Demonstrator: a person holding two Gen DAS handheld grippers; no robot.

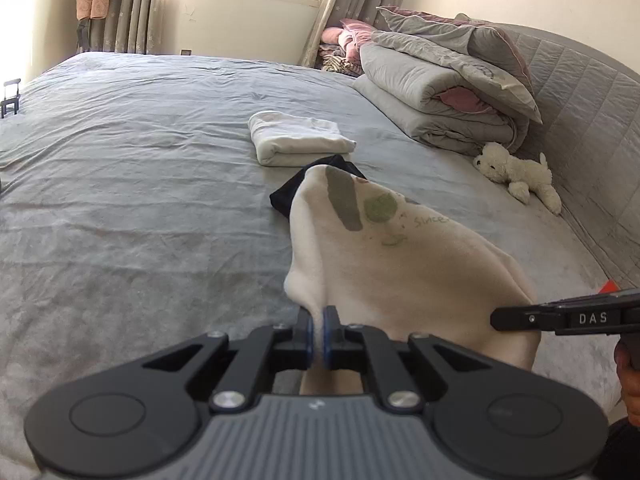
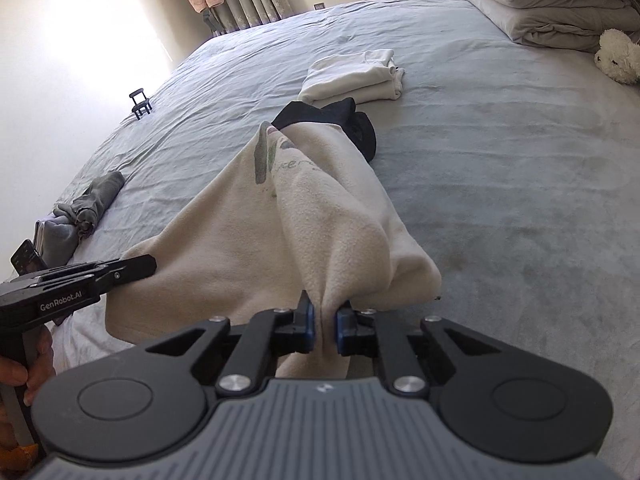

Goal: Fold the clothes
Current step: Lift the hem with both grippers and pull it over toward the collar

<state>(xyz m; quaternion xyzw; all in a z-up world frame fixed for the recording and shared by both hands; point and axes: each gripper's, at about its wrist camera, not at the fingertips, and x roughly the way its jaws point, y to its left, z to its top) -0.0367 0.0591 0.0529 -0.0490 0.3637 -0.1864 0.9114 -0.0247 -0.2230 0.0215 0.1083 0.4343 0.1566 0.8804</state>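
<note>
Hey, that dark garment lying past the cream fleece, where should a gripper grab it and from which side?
Probably the dark garment's rounded end that juts out right of the cream fleece, coming from the right over the bare bedsheet. Its near part is covered by the fleece, and the folded white garment crowds its far side. Both grippers are currently shut on the fleece.

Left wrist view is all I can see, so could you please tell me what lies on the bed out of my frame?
Observer: A crumpled grey garment lies near the bed's left edge.
Operator: Thank you. Is the right claw holding the cream garment?
Observer: Yes, the right claw is shut on a bunched fold of the cream garment.
Operator: Does the black garment show more from there?
Observer: Yes, the black garment sticks out on the cream garment's right, towards the folded white garment.
</note>
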